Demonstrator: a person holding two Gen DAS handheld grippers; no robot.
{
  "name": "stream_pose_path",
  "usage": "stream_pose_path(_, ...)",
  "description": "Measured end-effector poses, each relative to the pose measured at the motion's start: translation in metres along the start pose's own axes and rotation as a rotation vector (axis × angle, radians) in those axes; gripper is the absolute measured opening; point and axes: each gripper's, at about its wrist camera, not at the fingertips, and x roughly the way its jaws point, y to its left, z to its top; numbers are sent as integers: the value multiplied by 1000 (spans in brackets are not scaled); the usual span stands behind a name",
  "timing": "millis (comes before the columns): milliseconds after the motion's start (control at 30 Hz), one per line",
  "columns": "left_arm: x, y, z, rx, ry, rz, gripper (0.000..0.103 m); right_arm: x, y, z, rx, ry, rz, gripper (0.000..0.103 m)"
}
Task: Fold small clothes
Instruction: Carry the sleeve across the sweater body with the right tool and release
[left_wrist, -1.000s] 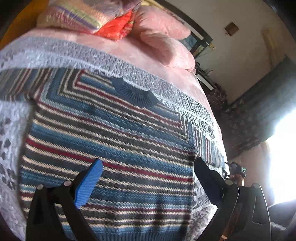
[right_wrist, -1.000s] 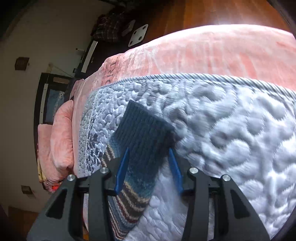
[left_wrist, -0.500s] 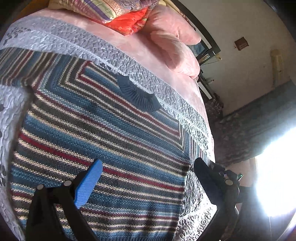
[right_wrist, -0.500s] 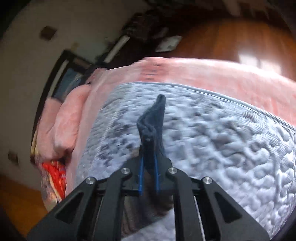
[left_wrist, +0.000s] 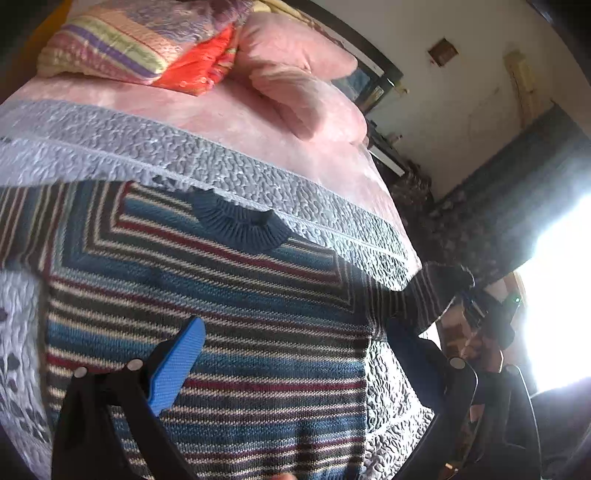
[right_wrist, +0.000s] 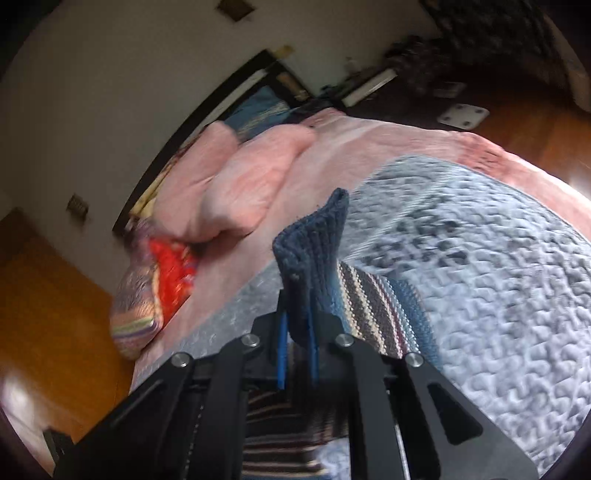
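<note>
Across the centre of the left wrist frame, the striped sweater (left_wrist: 229, 332) lies flat on the grey quilt (left_wrist: 258, 177), dark blue collar (left_wrist: 243, 225) toward the upper middle. My left gripper (left_wrist: 295, 354) hovers over the sweater body, jaws spread wide, nothing between them; the blue pad (left_wrist: 177, 365) sits at lower left of frame. At right of the same frame I see the sweater's sleeve (left_wrist: 436, 291) lifted off the quilt edge. In the right wrist frame my right gripper (right_wrist: 297, 347) is clenched on the sleeve cuff (right_wrist: 314, 240), dark blue ribbing sticking up above the fingertips at frame centre, striped sleeve trailing to the lower right over the quilt. Pink pillows (right_wrist: 236, 181) sit upper left, a multicoloured cushion (right_wrist: 147, 295) at left, and the wooden floor (right_wrist: 44, 314) at far left. The view is blurred.
</note>
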Motion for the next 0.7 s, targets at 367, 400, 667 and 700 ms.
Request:
stream_pose_path(367,72,-23,47,26,67,-94,99,71,107,-99,-337,103,-62,8)
stream_pose_path(400,83,-26,50,22,83,-113,99,79,112,-110,-366,115,-76,8)
stream_pose_path(667,177,-25,48,-68,248,-244,99,151,129,-211,-665,271,-231,8)
stream_pose_path(700,189,-22,46,-92,269,-258,99,157,127,-220,-684,285,-239,9)
